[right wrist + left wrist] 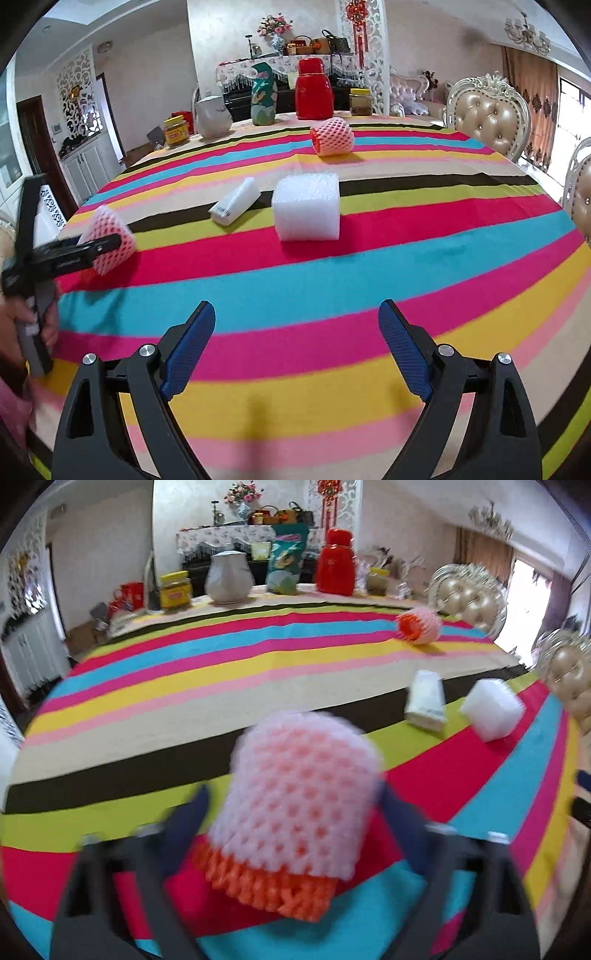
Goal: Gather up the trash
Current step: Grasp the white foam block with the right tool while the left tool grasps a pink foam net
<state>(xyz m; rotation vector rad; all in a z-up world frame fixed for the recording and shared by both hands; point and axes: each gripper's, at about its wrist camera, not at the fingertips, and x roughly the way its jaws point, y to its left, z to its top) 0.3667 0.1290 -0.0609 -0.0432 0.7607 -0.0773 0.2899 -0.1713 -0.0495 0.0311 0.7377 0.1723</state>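
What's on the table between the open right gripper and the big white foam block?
Nothing: in the right wrist view, only bare striped tablecloth lies between the right gripper and the white foam block.

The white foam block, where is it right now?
The foam block lies mid-table in the right wrist view, just right of the white packet, with a pink net sleeve beyond it.
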